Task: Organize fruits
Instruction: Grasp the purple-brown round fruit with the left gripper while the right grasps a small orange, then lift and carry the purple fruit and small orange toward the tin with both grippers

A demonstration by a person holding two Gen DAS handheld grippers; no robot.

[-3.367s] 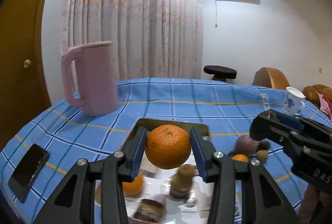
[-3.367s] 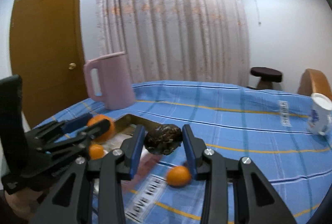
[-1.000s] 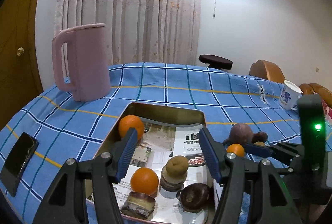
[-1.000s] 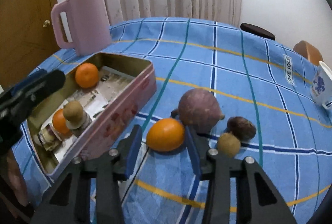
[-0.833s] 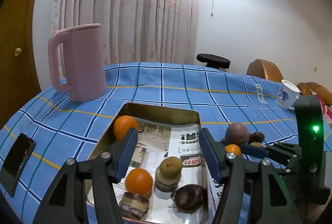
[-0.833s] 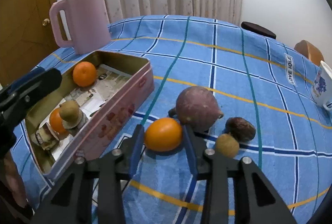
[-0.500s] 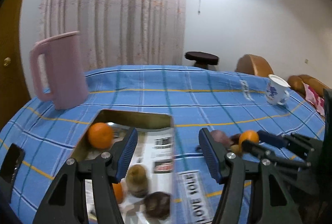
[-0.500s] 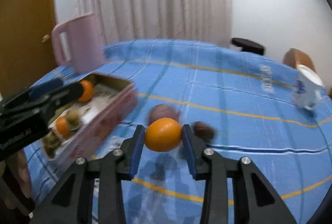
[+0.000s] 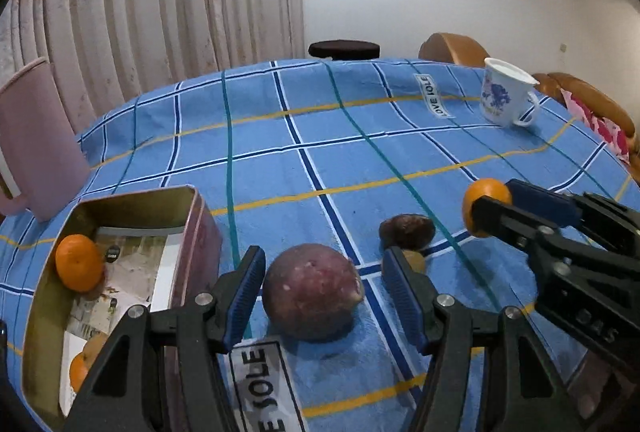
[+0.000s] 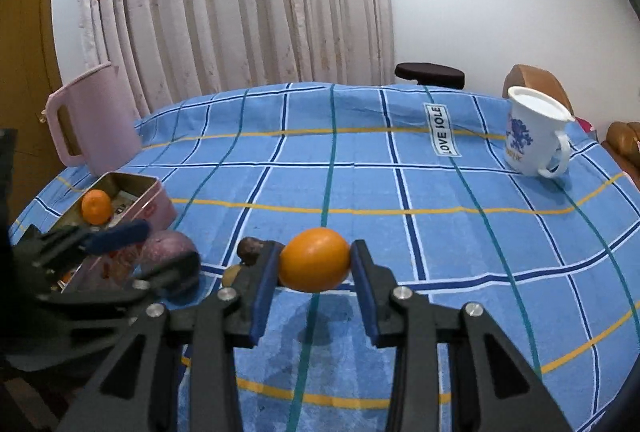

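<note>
The right gripper [image 10: 315, 266] is clamped on a smooth oval orange fruit [image 10: 314, 259], its blue pads pressing both ends, and holds it lifted above the blue checked tablecloth [image 10: 400, 191], where its shadow falls below. The left gripper [image 9: 322, 290] has its jaws spread apart around a large round purple-red fruit [image 9: 313, 290] that rests on the cloth near the table's front edge; neither pad touches it. Just beyond that fruit lie a wrinkled dark brown fruit [image 9: 407, 230] and a small tan fruit [image 9: 414, 261], the latter partly hidden behind the left gripper's right finger. At the table's left edge stands an open pink rectangular tin [image 9: 202, 228] lined with printed paper, holding a round orange tangerine [image 9: 79, 268] at its far end and more orange fruit nearer, partly hidden. A tall pink plastic jug [image 10: 94, 121] stands behind the tin; a white mug with blue flowers [image 10: 534, 135] stands near the far right edge.
</note>
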